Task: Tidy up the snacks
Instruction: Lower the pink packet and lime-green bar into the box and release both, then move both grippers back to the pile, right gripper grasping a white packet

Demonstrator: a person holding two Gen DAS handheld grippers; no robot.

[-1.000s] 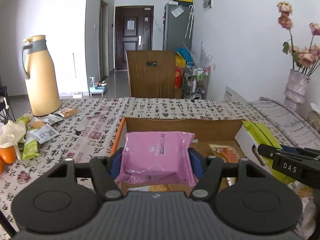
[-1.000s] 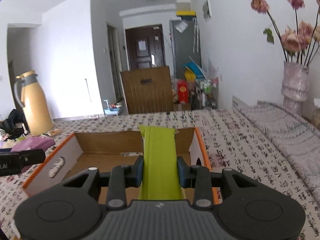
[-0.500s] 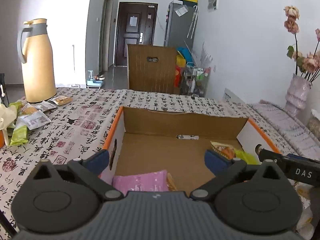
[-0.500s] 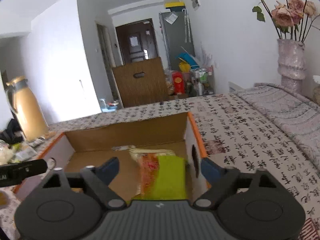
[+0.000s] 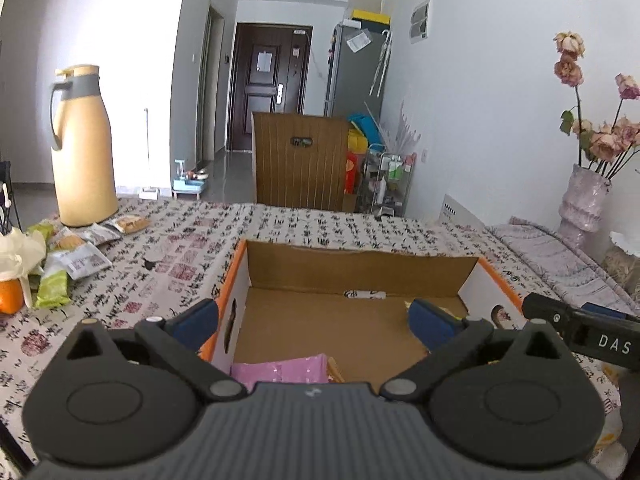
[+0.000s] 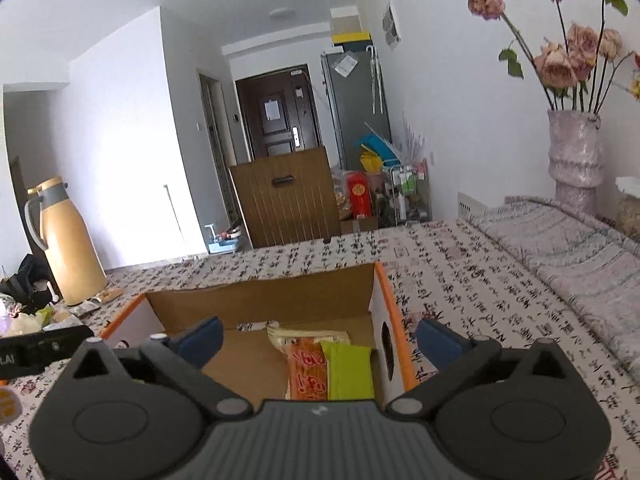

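A: Status? Both hand-held grippers look empty.

B: Yes. Left hand-held gripper (image 5: pixel 314 316) has its jaws spread wide, nothing between them. Right hand-held gripper (image 6: pixel 318 336) is the same. Both hover over the cardboard box (image 5: pixel 360 258) near the front edge of the desk (image 5: pixel 192 240).

A: Where are the snacks?

B: Pink packet (image 5: pixel 280 368) lies in the box's near left corner. Green packet (image 6: pixel 350 368) and orange packet (image 6: pixel 306 372) lie side by side against the right wall. More loose packets (image 5: pixel 80 260) sit at the desk's left edge by the thermos (image 5: pixel 82 148), next to an orange (image 5: pixel 10 296).

A: Step?

B: Looks like a drop-off just finished. Next move, I'd guess: swing left to the pile, jaws wide, pinch one flat packet by its edge.
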